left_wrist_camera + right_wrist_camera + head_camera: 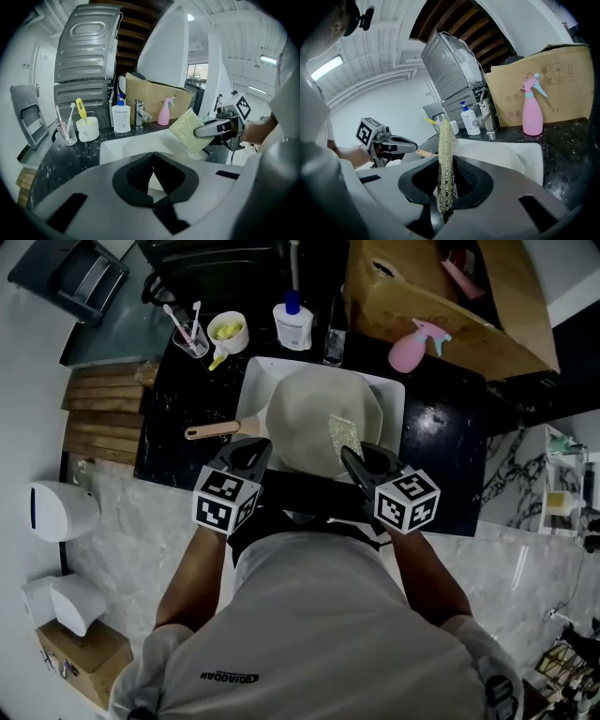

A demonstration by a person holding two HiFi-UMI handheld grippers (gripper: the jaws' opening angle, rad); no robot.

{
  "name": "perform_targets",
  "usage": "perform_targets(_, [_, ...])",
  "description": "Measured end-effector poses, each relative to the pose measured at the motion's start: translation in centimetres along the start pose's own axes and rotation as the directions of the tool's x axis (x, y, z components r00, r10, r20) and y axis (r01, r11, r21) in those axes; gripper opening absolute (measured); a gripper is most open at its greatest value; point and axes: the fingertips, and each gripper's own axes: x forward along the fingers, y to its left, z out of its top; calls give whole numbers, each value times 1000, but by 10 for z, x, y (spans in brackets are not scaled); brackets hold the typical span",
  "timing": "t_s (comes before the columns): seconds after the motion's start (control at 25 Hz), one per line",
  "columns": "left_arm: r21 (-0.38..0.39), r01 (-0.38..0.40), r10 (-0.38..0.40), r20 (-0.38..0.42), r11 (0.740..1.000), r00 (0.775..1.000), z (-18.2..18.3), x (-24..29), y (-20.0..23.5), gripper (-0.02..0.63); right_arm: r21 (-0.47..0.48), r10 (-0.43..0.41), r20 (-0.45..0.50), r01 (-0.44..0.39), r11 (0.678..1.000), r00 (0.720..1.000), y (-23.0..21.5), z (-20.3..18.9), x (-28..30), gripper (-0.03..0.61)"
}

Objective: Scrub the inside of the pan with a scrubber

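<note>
A cream pan [319, 413] with a wooden handle [211, 430] lies in the white sink [255, 381]. My right gripper [349, 454] hovers over the pan's near rim, shut on a yellow-green scrubber [344, 434]. In the right gripper view the scrubber [445, 168] stands on edge between the jaws. My left gripper [255, 448] hangs over the near left rim, beside the handle's root, shut with nothing in it. Across the sink, the left gripper view shows the right gripper [218, 127] with the scrubber [187, 131].
Behind the sink stand a soap bottle [292, 324], a tap [335, 334], a pink spray bottle [412, 348], a white cup [228, 331] and a glass of toothbrushes [190, 337]. A cardboard box [441, 296] fills the back right. Wooden boards [98, 413] lie left.
</note>
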Motion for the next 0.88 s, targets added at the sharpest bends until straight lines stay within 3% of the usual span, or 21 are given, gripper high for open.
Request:
perform_targets(0.32, [75, 88, -86, -29, 993, 996, 3, 9, 31, 15, 56, -103, 5, 103, 993, 995, -3, 4, 20, 78])
perform_targets(0.56, [171, 182, -168, -94, 968, 981, -5, 19, 49, 15, 110, -185, 38, 180, 977, 982, 6, 9, 32, 78])
perform_targets(0.8, [271, 276, -213, -238, 922, 948, -36, 35, 60, 19, 128, -243, 34, 237, 963, 969, 9, 3, 40, 78])
perform_targets(0.88, [287, 297, -212, -293, 911, 932, -49, 41, 66, 68, 123, -252, 25, 247, 961, 967, 9, 0, 43, 78])
